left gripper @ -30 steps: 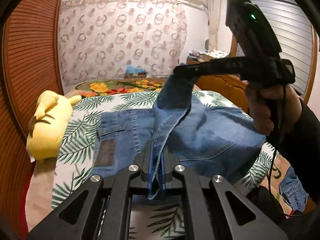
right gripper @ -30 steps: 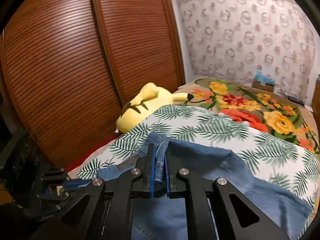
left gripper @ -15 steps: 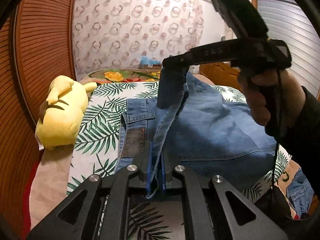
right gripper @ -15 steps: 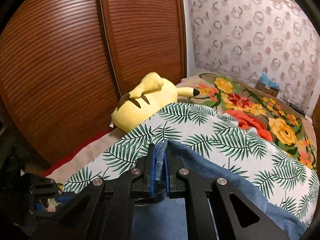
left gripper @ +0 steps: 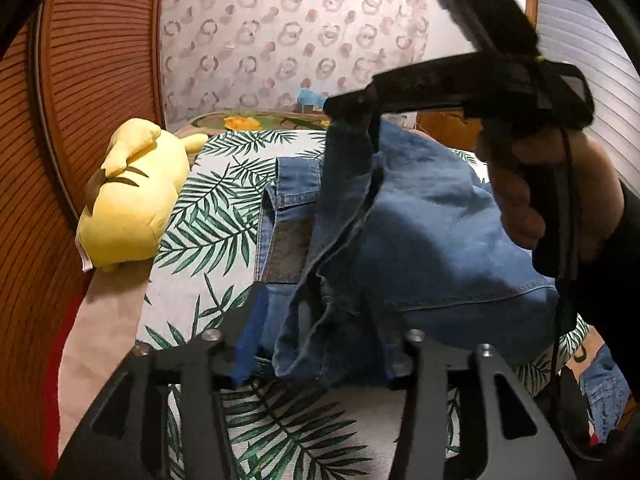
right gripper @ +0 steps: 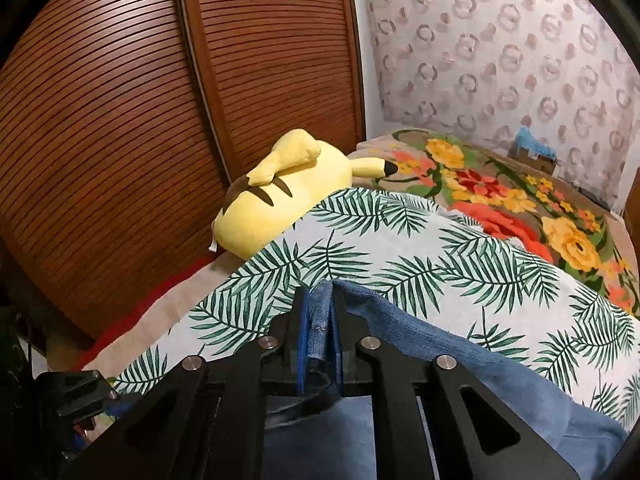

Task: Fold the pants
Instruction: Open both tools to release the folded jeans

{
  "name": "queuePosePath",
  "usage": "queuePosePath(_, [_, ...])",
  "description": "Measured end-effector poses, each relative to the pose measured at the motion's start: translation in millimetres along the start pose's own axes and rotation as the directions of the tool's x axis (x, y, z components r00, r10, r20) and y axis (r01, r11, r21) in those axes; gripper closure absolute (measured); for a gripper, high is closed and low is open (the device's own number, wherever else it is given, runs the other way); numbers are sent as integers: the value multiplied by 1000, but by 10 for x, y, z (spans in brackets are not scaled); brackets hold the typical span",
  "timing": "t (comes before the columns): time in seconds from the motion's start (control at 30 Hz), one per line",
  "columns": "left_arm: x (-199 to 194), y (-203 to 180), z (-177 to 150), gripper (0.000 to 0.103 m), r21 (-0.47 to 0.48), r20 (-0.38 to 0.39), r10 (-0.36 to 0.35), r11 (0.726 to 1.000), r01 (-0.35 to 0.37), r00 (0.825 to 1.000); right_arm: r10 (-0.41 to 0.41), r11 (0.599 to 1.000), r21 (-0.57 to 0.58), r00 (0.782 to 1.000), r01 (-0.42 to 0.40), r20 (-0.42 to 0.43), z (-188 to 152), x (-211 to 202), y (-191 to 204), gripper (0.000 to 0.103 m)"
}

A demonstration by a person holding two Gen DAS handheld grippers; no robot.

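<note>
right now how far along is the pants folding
Partway. Done: one part of the jeans is laid over the rest on the leaf-print sheet. In hand: the left tongs are opening, with a denim edge hanging loose between them; the right tongs are also opening, with a hem between their pads. Left: freeing both edges, flattening the bunched fold, and probably folding again.

Both cameras sit just behind their own gripper, tilted down close over the bed (left gripper: pixel 192 248). The left view faces the patterned wall (left gripper: pixel 280 40); the right faces the wooden doors (right gripper: pixel 160 100). Both share the plush (left gripper: pixel 128 200) and jeans (right gripper: pixel 440 352).
</note>
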State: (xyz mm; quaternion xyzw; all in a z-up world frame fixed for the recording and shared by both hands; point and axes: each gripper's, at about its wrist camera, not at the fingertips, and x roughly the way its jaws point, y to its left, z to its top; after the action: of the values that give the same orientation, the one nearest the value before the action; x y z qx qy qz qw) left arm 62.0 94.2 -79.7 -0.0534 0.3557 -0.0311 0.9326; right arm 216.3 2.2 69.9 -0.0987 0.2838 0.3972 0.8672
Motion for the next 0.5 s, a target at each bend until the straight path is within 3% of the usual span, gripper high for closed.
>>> queuePosePath(0.17, [50, 38, -21, 53, -17, -3, 20, 1000, -20, 1000, -10, 1000, 23, 996, 7, 94, 57, -263, -38, 64])
queuePosePath(0.33, [75, 156, -36, 53, -57, -13, 39, 998, -40, 999, -51, 999, -8, 994, 52, 102, -7, -553, -52, 63])
queuePosePath(0.5, [26, 178, -38, 53, -56, -3, 45, 997, -45, 999, -84, 996, -22, 992, 86, 90, -308, -869, -203, 63])
